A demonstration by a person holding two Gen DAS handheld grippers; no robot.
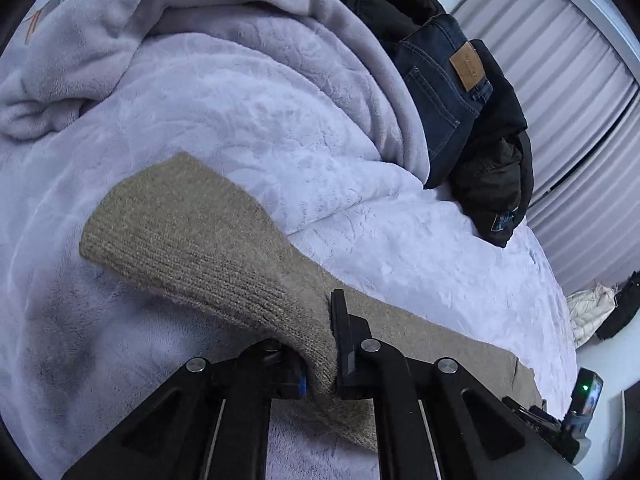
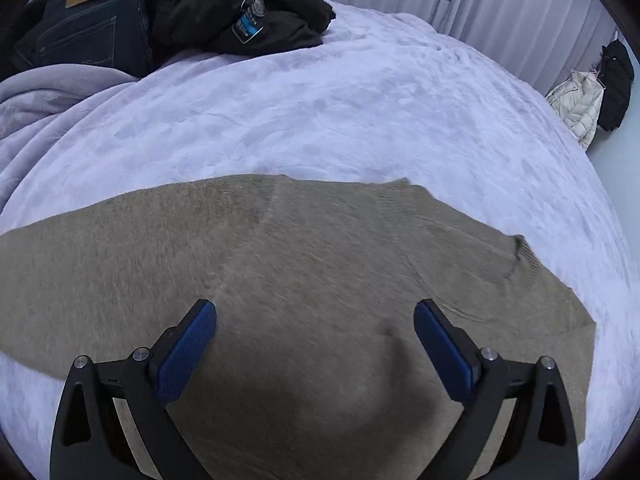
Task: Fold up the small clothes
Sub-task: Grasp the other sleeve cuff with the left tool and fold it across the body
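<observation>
Beige knit sweater (image 2: 304, 280) lies spread on the lavender fleece blanket (image 2: 360, 120), body flat, ribbed neckline toward the right in my right wrist view. One sleeve (image 1: 192, 240) sticks out to the left in my left wrist view, its ribbed cuff end resting on the blanket.

My left gripper (image 1: 320, 360) is clamped on that sleeve — knit bunched tight between the two fingers, pads pressing in from both sides, sleeve fabric lifted a little at the pinch and draping away toward the cuff. The rest of the sweater runs off to the right behind the gripper.

My right gripper (image 2: 316, 320) hangs over the sweater body with jaws spread wide — blue pads (image 2: 188, 348) well apart, nothing between them but the flat knit below. I cannot tell whether the tips touch the fabric; a soft shadow falls on the knit between the fingers.

Further out: blanket bunches into thick folds at the far left. Dark jeans (image 1: 444, 92) with a tan leather patch (image 1: 468, 66) lie at the far edge, touching a black jacket (image 2: 240, 4). Pale curtains (image 1: 568, 92) behind. A white puffer coat (image 2: 576, 108) and a black bag (image 2: 616, 84) sit beyond the right edge of the blanket.
</observation>
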